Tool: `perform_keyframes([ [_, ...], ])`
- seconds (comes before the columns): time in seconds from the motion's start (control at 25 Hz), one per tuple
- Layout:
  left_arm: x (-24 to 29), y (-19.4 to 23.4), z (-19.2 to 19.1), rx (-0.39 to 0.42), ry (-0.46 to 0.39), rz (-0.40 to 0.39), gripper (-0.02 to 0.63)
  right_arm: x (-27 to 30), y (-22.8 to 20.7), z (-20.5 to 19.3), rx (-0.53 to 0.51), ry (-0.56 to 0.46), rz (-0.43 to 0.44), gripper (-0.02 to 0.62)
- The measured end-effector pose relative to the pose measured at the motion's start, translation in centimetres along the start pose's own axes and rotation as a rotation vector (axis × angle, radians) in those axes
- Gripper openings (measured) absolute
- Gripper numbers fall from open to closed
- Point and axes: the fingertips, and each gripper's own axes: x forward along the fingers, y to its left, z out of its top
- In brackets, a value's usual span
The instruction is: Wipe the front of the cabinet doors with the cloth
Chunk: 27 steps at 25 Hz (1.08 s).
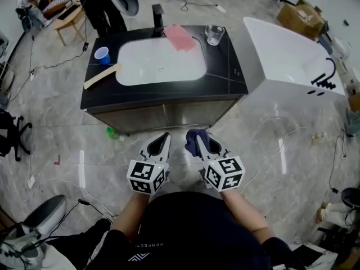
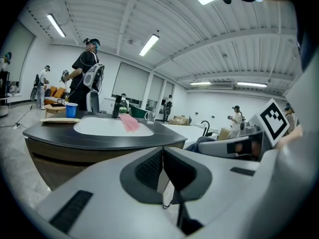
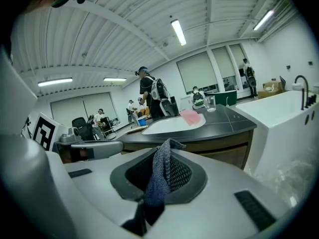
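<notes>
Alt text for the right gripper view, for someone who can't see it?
The right gripper has its jaws shut on a dark blue-grey cloth, pointing toward a black-topped cabinet with a white basin. A white bathtub stands to the right; people stand in the background.

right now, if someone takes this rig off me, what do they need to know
Right gripper: shut on the dark blue-grey knitted cloth, which sticks up between its jaws.
Left gripper: jaws together, nothing in them.
Both are held low in front of the person, short of the black-topped cabinet with the white basin; its brown doors face the grippers.
Done: the cloth is in hand.
Left: the cloth is not touching the doors, so the wiping of both fronts looks entirely to do.
</notes>
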Motion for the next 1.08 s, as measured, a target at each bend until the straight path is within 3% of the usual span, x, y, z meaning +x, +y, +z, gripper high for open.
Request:
perform_keyframes([
  [0.48,-0.6,-1.9,-2.1,-0.015,0.031,-0.011,0.008,-1.8,0.6,-1.6,-0.028,0.013,0.001,0.051],
  [1.08,-0.3,-3.3,-2.9,0.023,0.048,-0.024,0.008,-2.4,0.7,-2.9,-0.033,0.041,0.014,0.051],
])
